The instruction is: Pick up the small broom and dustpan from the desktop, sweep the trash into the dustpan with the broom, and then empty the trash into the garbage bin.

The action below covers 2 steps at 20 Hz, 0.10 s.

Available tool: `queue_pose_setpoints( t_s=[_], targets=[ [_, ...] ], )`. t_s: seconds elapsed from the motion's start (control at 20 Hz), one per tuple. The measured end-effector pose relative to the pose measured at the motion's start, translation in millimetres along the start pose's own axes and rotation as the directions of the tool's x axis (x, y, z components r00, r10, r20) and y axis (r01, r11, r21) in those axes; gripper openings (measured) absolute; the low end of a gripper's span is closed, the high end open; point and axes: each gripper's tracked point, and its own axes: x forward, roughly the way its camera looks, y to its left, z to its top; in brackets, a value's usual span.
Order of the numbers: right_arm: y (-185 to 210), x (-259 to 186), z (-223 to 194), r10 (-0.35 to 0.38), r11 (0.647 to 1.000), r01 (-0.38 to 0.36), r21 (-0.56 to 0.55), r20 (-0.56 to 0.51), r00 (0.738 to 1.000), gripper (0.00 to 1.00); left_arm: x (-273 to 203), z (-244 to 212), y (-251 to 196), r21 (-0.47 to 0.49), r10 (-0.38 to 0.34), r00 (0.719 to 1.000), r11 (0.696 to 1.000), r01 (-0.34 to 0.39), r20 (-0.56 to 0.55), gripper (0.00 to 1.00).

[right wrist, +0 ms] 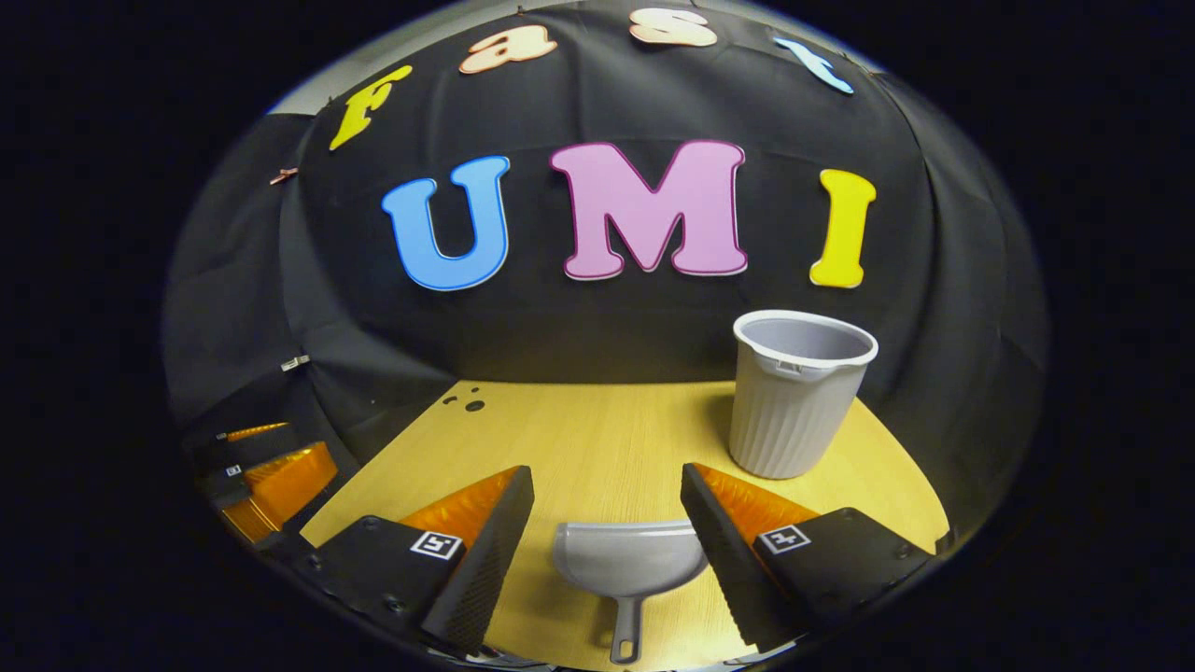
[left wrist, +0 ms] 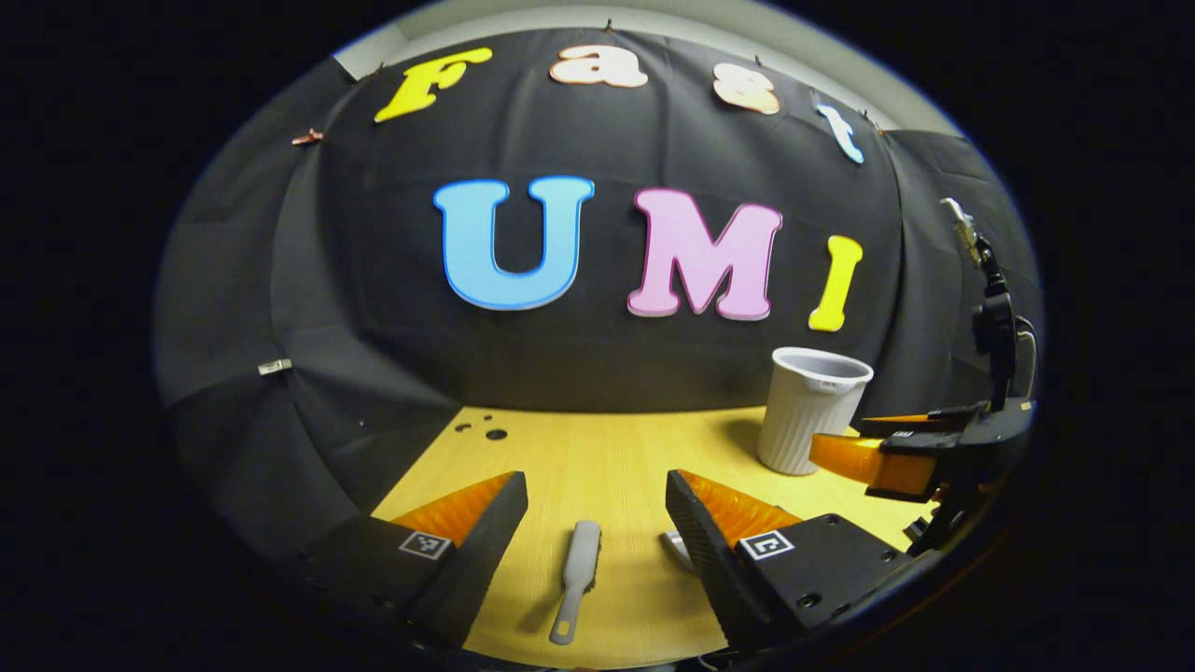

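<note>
Over the desktop, both grippers' jaws gape above broom and dustpan.

The broom and dustpan lie on the desktop, the garbage bin standing behind the dustpan.

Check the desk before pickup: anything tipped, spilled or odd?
Nothing stands out. The broom lies flat on the desk between the open left claw fingers. The dustpan sits flat under the open right claw. The bin stands upright. I can't make out any trash.
</note>
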Motion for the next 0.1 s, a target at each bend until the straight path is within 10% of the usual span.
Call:
queue_pose_setpoints(
  t_s=[0.1],
  targets=[
    [2.2,-2.6,0.9,-0.004,1.0,0.004,-0.025,0.021,1.0,0.98,-15.4,12.9,5.1,0.038,0.028,0.999,0.999,-0.03,0.044,0.96]
  ],
)
